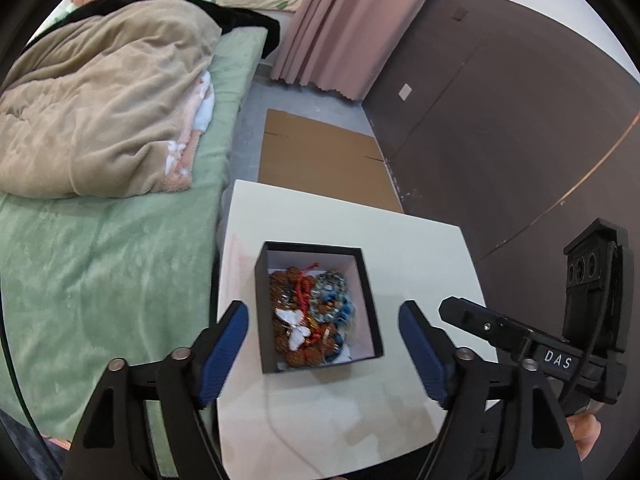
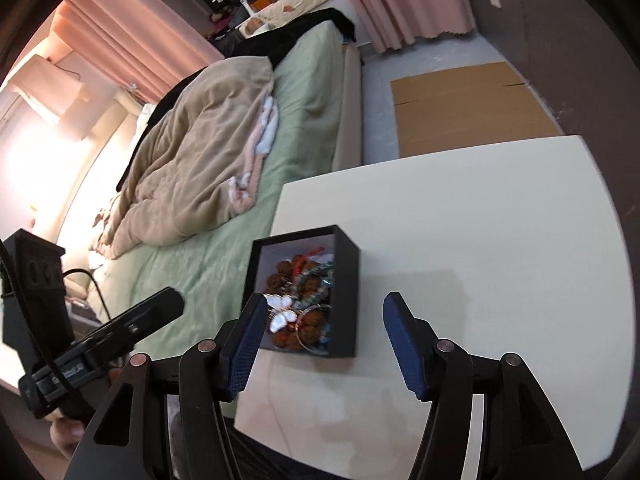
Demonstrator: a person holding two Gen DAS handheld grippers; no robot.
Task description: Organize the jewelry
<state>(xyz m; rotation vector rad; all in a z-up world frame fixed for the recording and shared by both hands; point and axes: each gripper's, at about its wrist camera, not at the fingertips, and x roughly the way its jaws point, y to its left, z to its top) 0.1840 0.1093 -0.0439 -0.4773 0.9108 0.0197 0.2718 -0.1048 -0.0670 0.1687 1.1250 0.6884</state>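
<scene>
A black open box (image 1: 370, 300) (image 2: 348, 280) stands on a white table (image 1: 420, 248) (image 2: 480, 220). It holds jewelry: brown bead strings (image 1: 280, 280) (image 2: 286, 268), a red cord (image 1: 304, 288), blue-grey beads (image 1: 332, 292) and a white butterfly piece (image 1: 296, 326) (image 2: 280, 312). My left gripper (image 1: 323, 312) is open and empty, hovering above the box's near side. My right gripper (image 2: 324, 308) is open and empty, just right of and nearer than the box. The other gripper's body (image 1: 520, 332) (image 2: 120, 328) shows at each view's edge.
A bed with a green sheet (image 1: 100, 260) (image 2: 312, 92) and a beige blanket (image 1: 100, 100) (image 2: 200, 152) lies left of the table. Flat cardboard (image 1: 320, 152) (image 2: 472, 104) lies on the floor beyond. A dark wall (image 1: 500, 100) is to the right, pink curtains (image 1: 340, 20) behind.
</scene>
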